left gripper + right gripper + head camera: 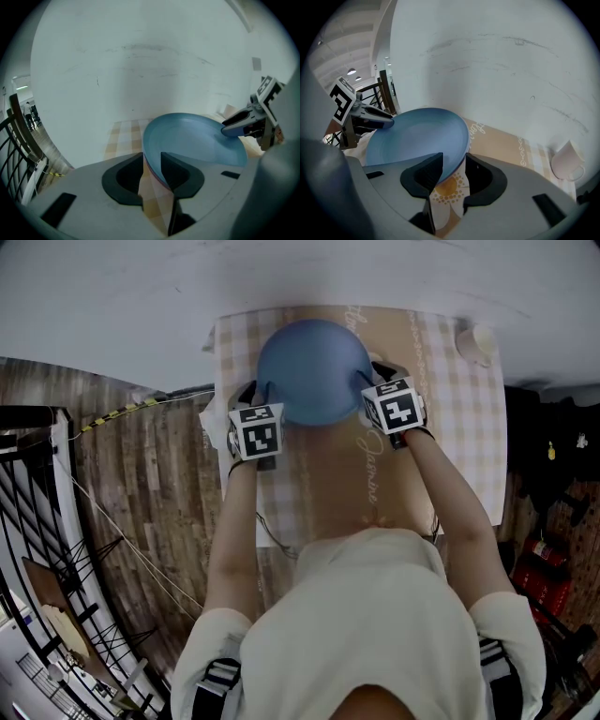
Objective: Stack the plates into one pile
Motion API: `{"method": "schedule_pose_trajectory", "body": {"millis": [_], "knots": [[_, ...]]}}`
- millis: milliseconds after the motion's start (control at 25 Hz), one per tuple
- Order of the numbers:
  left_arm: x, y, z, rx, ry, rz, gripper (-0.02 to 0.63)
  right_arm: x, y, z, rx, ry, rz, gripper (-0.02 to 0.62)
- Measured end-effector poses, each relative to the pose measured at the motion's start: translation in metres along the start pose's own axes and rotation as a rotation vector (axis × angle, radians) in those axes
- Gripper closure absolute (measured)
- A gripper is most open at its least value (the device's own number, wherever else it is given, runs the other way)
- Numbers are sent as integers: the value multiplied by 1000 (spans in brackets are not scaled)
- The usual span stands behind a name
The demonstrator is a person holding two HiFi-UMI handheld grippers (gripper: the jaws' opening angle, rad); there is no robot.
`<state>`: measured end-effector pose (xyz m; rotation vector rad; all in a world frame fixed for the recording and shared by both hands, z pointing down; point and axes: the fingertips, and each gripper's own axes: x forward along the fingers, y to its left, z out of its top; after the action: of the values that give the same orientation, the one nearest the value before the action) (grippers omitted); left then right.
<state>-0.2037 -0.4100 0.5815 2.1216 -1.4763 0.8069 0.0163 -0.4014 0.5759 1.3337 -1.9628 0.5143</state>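
With left gripper [152,174] clamped on the blue plate [314,371] at the far edge of the table [469,427] and right gripper [453,182] slack around the opposite rim, could tilt or skid if tugged one-sidedly.

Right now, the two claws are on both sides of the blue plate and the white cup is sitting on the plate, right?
No. The white cup stands on the table, off by the corner, apart from the blue plate. The head view shows it. The left claw and right claw do flank the plate.
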Motion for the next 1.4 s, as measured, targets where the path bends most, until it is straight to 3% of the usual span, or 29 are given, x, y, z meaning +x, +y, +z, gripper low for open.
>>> {"method": "schedule_pose_trajectory", "body": {"millis": [360,720,1080,1400], "knots": [[-33,-15,-3,-48,-65,-21,510,-37,27,-1,-15,-83,39,464],[-88,-49,2,-112,-174,-47,558,-89,63,-1,-63,-213,83,549],[-146,-110,-12,-177,-237,-91,576,-162,63,-30,-28,-318,102,579],[-197,-173,-38,-181,-265,-105,583,-224,58,-70,-9,-375,133,586]]}}
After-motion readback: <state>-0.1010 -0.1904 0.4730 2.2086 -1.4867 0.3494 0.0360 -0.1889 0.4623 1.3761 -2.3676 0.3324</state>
